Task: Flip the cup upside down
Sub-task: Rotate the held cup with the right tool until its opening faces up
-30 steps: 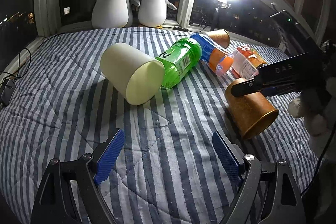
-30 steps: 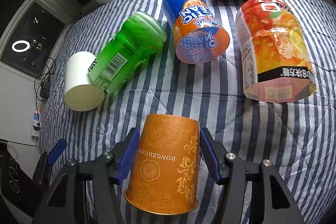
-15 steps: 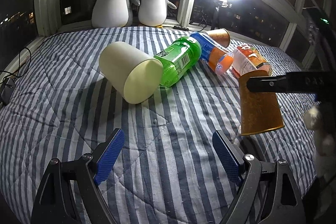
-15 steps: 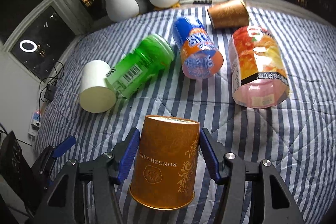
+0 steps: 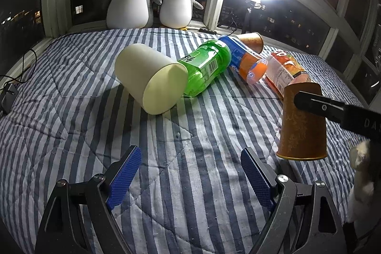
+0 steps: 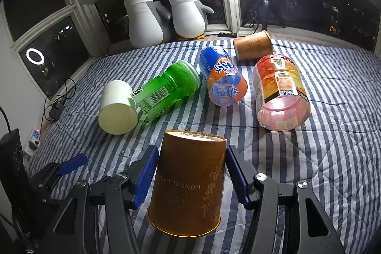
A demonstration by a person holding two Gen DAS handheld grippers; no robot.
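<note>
The brown paper cup with gold ornament (image 6: 188, 182) looks matt, its rim faintly shiny. The blue pads (image 6: 145, 179) of the right gripper (image 6: 190, 179) are ribbed plastic on matt black arms with bright metal screws. The striped quilted cloth bedspread (image 5: 166, 135) is soft and stitched. The green plastic bottle (image 6: 166, 89) is glossy and translucent; the cream cylindrical cup (image 5: 152, 82) is smooth and matt.

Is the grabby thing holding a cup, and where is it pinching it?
Yes. The right gripper squeezes the brown paper cup by its side walls, mouth pointing down. The left gripper is open and holds nothing.
</note>
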